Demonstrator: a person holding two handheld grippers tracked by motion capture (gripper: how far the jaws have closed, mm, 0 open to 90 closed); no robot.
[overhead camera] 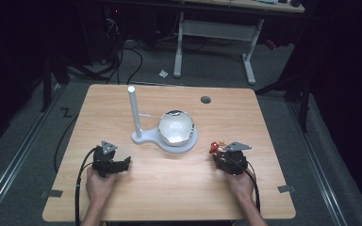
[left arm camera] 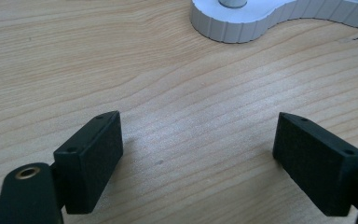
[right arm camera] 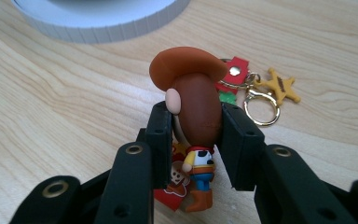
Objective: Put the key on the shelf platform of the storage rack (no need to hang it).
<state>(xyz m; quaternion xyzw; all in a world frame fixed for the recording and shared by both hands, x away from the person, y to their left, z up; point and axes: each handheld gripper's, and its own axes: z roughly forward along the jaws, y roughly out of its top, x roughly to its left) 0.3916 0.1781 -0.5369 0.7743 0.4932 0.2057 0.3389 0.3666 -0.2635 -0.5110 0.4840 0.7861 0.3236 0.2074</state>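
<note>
A small cowboy figure keychain (right arm camera: pixel 193 93) with a brown hat, a gold clasp ring (right arm camera: pixel 261 109) and a yellow star charm (right arm camera: pixel 279 86) lies at the table's right side (overhead camera: pixel 214 147). My right gripper (right arm camera: pixel 192 128) is shut on the figure's head, one pad on each side, and the figure stands upright between them. In the high view this gripper (overhead camera: pixel 220 154) sits just right of the white stand. My left gripper (left arm camera: pixel 198 140) rests open over bare wood at the front left (overhead camera: pixel 122 164), with nothing between its jaws.
A white stand (overhead camera: pixel 169 143) in the table's middle carries a tall post (overhead camera: pixel 134 113) and a shiny bowl (overhead camera: pixel 175 127); its ribbed base edge (left arm camera: pixel 242 23) lies ahead of the left gripper and shows (right arm camera: pixel 102 21) beyond the figure. A dark grommet hole (overhead camera: pixel 205 100) marks the wooden table (overhead camera: pixel 169 188).
</note>
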